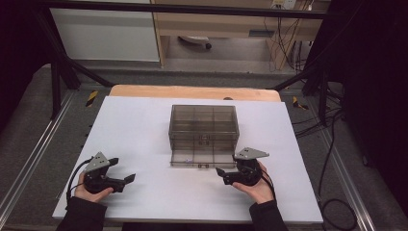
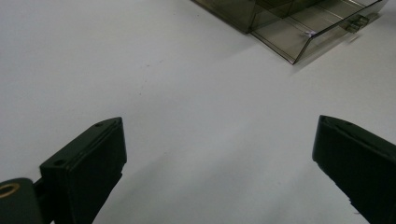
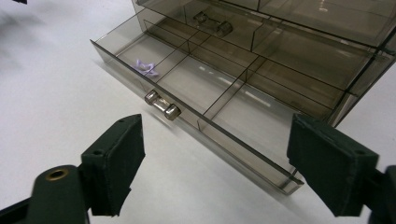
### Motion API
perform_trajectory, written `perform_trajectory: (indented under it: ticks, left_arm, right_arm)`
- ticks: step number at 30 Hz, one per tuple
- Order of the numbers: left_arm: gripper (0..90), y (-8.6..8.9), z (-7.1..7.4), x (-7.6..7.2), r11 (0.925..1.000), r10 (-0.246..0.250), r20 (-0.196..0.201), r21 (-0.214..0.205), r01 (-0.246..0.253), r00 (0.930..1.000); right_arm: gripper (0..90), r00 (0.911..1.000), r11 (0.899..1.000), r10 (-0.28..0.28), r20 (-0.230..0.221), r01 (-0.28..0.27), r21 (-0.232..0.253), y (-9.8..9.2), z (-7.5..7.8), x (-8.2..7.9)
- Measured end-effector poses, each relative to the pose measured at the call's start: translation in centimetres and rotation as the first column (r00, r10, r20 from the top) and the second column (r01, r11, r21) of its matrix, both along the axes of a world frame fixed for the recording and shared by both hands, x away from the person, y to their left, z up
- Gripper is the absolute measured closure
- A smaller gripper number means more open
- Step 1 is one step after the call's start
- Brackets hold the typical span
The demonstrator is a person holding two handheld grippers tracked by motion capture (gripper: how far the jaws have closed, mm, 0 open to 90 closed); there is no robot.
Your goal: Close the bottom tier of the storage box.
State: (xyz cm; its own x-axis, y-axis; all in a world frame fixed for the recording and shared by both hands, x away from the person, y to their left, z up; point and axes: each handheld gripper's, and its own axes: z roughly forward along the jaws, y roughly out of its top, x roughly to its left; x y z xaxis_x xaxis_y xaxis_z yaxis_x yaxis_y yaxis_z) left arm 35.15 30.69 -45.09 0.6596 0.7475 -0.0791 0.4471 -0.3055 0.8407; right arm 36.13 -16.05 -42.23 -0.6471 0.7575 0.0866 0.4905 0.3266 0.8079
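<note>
A smoky see-through drawer cabinet stands at the middle of the white board. Its bottom drawer is pulled out toward me, and a small purple piece lies in the left compartment. The drawer's front carries a clear knob. My right gripper is open just before the drawer's right front corner, with only bare board and the drawer front between its jaws. My left gripper rests open at the front left, well apart from the cabinet, over bare board. The drawer lies far off at the upper right.
The white board lies on a wooden table inside a black metal frame. Cables trail over the floor at the right. Open board lies left of and in front of the cabinet.
</note>
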Motion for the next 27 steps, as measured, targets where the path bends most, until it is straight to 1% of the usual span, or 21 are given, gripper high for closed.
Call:
perform_trajectory:
  ticks: [6, 9, 12, 17, 27]
  left_arm:
    - [2.1, 0.03, 0.00, 0.00, 1.0000, 0.002, -0.001, -0.002, -0.002, 1.0000]
    - [2.1, 0.03, 0.01, 0.01, 1.0000, 0.002, -0.001, -0.003, -0.002, 1.0000]
    - [2.1, 0.03, 0.01, 0.01, 1.0000, 0.003, -0.002, -0.003, -0.003, 1.0000]
    - [2.1, 0.03, 0.02, 0.00, 1.0000, 0.003, -0.001, -0.002, -0.003, 1.0000]
    - [2.1, 0.03, 0.03, 0.00, 1.0000, 0.003, 0.000, -0.003, -0.003, 1.0000]
  right_arm:
    - [28.1, 0.9999, 1.000, 0.015, 0.003, -0.015, -0.010, 0.09, -0.08, -0.08]
    - [32.0, 0.9997, 1.000, 0.021, 0.009, -0.020, -0.010, 0.13, -0.08, -0.11]
    - [35.6, 0.9996, 1.000, 0.028, 0.006, -0.028, -0.010, 0.17, -0.07, -0.19]
    - [44.2, 0.9989, 0.999, 0.047, 0.008, -0.047, -0.021, 0.30, -0.07, -0.26]
    - [59.4, 0.9983, 0.998, 0.057, 0.008, -0.057, -0.014, 0.29, -0.06, -0.29]
